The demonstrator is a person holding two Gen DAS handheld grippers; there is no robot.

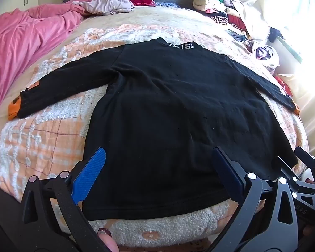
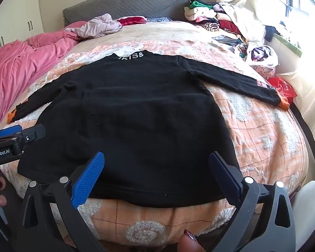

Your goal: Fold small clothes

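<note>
With the black sweater (image 1: 157,113) lying flat, sleeves spread, in the middle of the bed (image 2: 262,130), both hand-held grippers — left (image 1: 157,176), right (image 2: 155,176) — are hovering wide apart and empty at its 6 o'clock hem — folding is just starting, calling next for pinching a sleeve or hem corner.

Pink duvet (image 1: 21,40) left; grey headboard (image 2: 124,4); red bag (image 2: 283,87) right.

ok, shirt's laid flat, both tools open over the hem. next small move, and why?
Probably lower the left tool onto the near hem corner of the black shirt and pinch. The shirt lies flat with both sleeves spread, nothing folded yet, and both tools hover open, holding nothing.
</note>
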